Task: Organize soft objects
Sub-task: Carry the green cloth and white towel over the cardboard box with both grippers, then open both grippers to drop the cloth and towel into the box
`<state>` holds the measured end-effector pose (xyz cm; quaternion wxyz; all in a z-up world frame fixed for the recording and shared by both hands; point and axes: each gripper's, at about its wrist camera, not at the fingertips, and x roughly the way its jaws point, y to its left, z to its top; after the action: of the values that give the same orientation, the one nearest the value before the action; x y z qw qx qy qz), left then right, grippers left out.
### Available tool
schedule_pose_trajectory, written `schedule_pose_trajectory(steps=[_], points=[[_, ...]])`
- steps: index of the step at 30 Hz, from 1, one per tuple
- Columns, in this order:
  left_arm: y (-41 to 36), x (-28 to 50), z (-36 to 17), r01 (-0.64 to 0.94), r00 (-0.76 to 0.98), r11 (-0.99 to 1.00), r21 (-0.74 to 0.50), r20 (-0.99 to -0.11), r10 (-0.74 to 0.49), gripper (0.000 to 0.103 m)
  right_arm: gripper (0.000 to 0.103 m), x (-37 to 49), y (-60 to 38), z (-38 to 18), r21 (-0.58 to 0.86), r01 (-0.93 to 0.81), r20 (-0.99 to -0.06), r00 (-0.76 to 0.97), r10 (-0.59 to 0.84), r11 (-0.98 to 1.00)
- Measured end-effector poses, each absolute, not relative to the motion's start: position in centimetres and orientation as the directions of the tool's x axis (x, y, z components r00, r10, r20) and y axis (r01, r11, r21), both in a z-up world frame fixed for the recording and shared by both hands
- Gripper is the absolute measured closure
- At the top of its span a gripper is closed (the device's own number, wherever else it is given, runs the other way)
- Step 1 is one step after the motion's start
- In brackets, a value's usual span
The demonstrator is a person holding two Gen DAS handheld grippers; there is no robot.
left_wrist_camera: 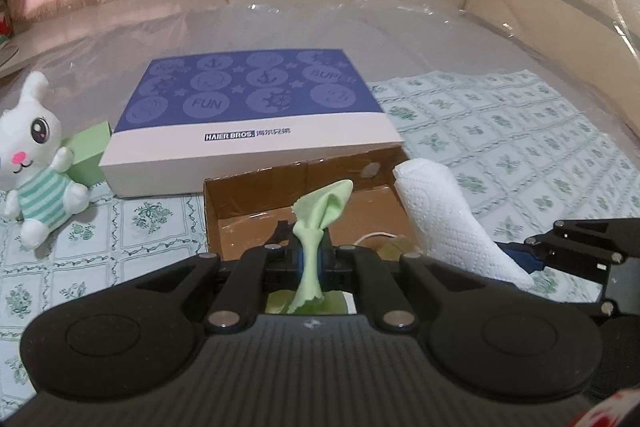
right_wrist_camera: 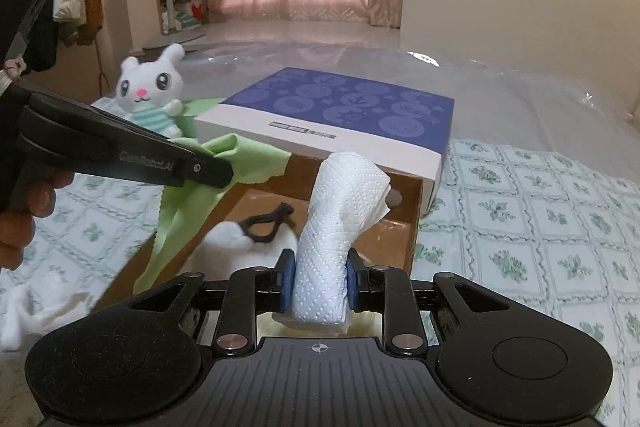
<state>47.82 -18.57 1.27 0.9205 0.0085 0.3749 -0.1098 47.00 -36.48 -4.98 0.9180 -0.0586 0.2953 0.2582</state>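
My left gripper [left_wrist_camera: 310,259] is shut on a light green cloth [left_wrist_camera: 316,227], which sticks up between its pads over the open cardboard box [left_wrist_camera: 256,195]. In the right wrist view the same cloth [right_wrist_camera: 224,163] hangs from the left gripper [right_wrist_camera: 216,173] above the box's left wall [right_wrist_camera: 132,263]. My right gripper [right_wrist_camera: 318,279] is shut on a rolled white paper towel [right_wrist_camera: 340,211], also seen in the left wrist view [left_wrist_camera: 444,223]. Inside the box lie white soft items [right_wrist_camera: 236,235] and a black hair tie [right_wrist_camera: 266,223]. A white plush bunny [left_wrist_camera: 34,155] [right_wrist_camera: 150,99] sits to the left.
A flat blue and white lidded box [left_wrist_camera: 248,115] [right_wrist_camera: 340,123] lies just behind the cardboard box. A green block [left_wrist_camera: 90,155] leans by the bunny. White fabric [right_wrist_camera: 36,311] lies at the near left. A floral sheet [left_wrist_camera: 500,131] covers the bed under clear plastic [left_wrist_camera: 360,27].
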Motion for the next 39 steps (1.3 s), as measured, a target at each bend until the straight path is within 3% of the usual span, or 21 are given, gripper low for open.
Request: schedule_pose_trajectory(steps=[3,5,7,9,11,25,39], points=[[-18.8,49.6,0.2,0.189,0.686,0.980,-0.064,-0.706,-0.179,0.097,0.069,48.4,-36.1,-5.8,0.038,-0.488,-0.560,0.712,0.423,0.872],[-18.8,50.7,-0.4,0.180,0.684,0.982,-0.060,-0.710,-0.169,0.095,0.057,49.3,-35.9,-6.3,0.033,-0.473,-0.556,0.723,0.410,0.880],[-18.8,51.6,-0.9,0.175,0.683,0.983,-0.062,-0.712,-0.167,0.091,0.054,49.9,-35.8,-6.8,0.040,-0.464,-0.559,0.724,0.405,0.885],[-18.7,52.3,-1.4,0.173,0.676,0.983,-0.064,-0.718,-0.166,0.074,0.050,50.1,-35.8,-7.1,0.050,-0.455,-0.560,0.725,0.402,0.889],[-18.7,52.7,-1.8,0.172,0.669,0.983,-0.058,-0.726,-0.160,0.071,0.047,50.0,-36.0,-7.2,0.060,-0.454,-0.556,0.725,0.407,0.889],[-17.8,50.8,-2.3,0.193,0.651,0.981,-0.021,-0.745,-0.144,0.066,0.042,47.1,-37.6,-6.2,0.123,-0.431,-0.535,0.730,0.426,0.894],[-17.6,42.2,1.3,0.265,0.659,0.964,-0.026,-0.725,-0.200,0.058,0.038,39.5,-39.9,-2.9,0.260,-0.382,-0.473,0.751,0.462,0.887]])
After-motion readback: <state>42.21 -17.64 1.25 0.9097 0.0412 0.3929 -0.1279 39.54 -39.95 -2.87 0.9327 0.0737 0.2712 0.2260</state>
